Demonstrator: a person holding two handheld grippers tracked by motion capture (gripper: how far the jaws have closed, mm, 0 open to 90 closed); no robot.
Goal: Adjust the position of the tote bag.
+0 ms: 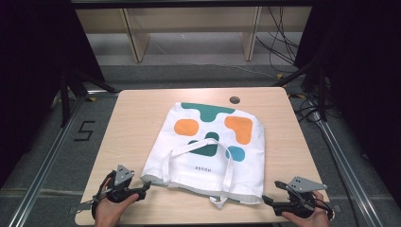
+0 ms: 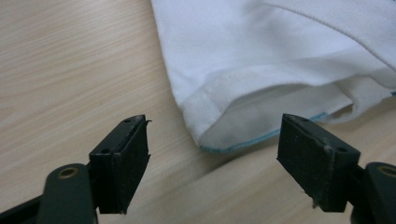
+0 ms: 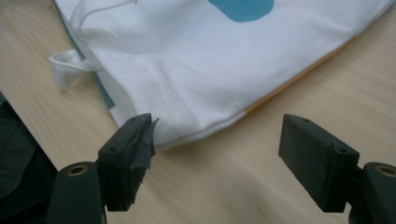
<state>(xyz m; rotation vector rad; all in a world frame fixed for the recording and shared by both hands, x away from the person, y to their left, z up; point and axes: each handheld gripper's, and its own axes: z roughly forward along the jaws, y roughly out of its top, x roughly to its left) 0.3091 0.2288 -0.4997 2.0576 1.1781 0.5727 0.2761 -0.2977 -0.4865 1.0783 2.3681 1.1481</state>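
The tote bag [image 1: 208, 156] is white, printed with rounded blobs in dark green, orange and light blue, plus a small line of dark lettering too tiny to read. Its handles [image 1: 201, 153] are white as well. In the left gripper view a thin blue line runs along the edge of the bag's open mouth; in the right gripper view a seam at the corner looks orange-yellow. The desk [image 1: 132, 123] is pale wood with a fine straight grain. Both the left gripper [image 1: 142, 191] and the right gripper [image 1: 270, 194] are black, each topped by a grey plate, with matt black jaws.
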